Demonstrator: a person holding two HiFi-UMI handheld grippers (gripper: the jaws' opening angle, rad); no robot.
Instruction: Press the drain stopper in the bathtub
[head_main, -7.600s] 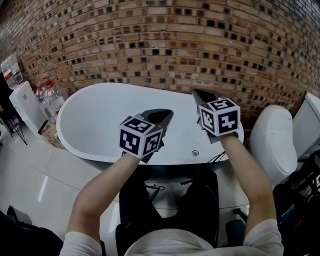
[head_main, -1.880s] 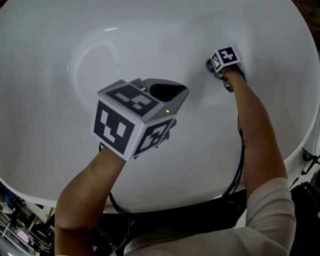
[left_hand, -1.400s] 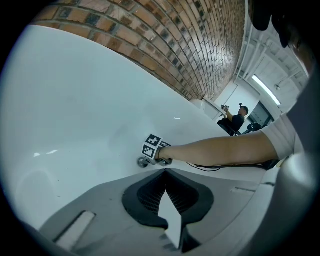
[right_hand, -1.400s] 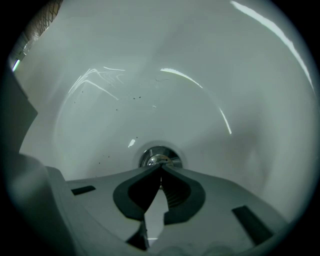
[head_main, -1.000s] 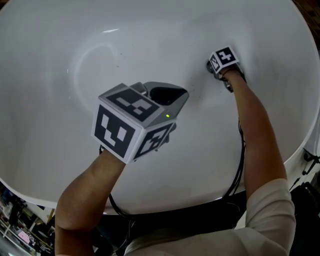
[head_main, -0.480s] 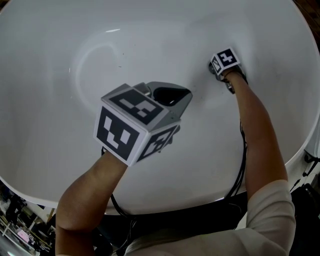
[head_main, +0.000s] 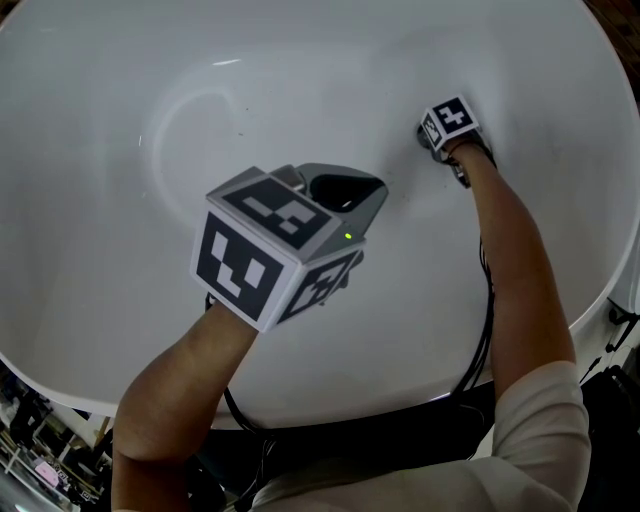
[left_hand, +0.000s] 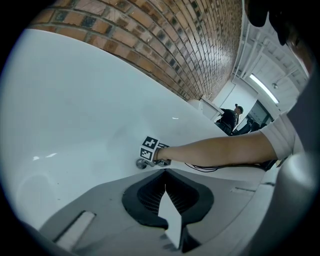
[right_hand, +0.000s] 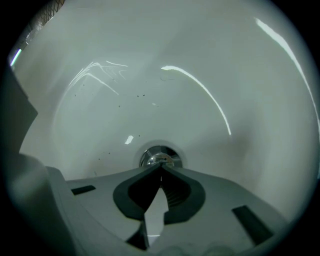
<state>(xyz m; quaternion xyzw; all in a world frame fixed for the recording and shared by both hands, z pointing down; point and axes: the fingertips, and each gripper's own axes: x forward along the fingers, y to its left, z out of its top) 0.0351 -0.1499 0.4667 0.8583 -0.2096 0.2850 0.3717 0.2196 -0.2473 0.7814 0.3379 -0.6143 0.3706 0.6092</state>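
Note:
The white bathtub (head_main: 200, 100) fills the head view. Its round chrome drain stopper (right_hand: 159, 157) lies on the tub floor, directly under my right gripper (right_hand: 160, 166), whose shut jaw tips rest against its near edge. In the head view my right gripper (head_main: 424, 133) is far down in the tub at the upper right and covers the stopper. From the left gripper view the stopper (left_hand: 141, 163) shows just below the right gripper's marker cube (left_hand: 149, 148). My left gripper (head_main: 378, 192) hovers shut and empty over the middle of the tub, well away from the drain.
A black cable (head_main: 482, 330) runs along the right arm and over the tub's near rim (head_main: 400, 403). A brick wall (left_hand: 150, 40) stands behind the tub. A person (left_hand: 231, 118) stands far off. Small dark specks (right_hand: 141, 95) dot the tub floor.
From standing back with both grippers raised, I now lean over the tub, right gripper at the drain. Over the last second the left gripper drifted slightly right; the right stayed put.

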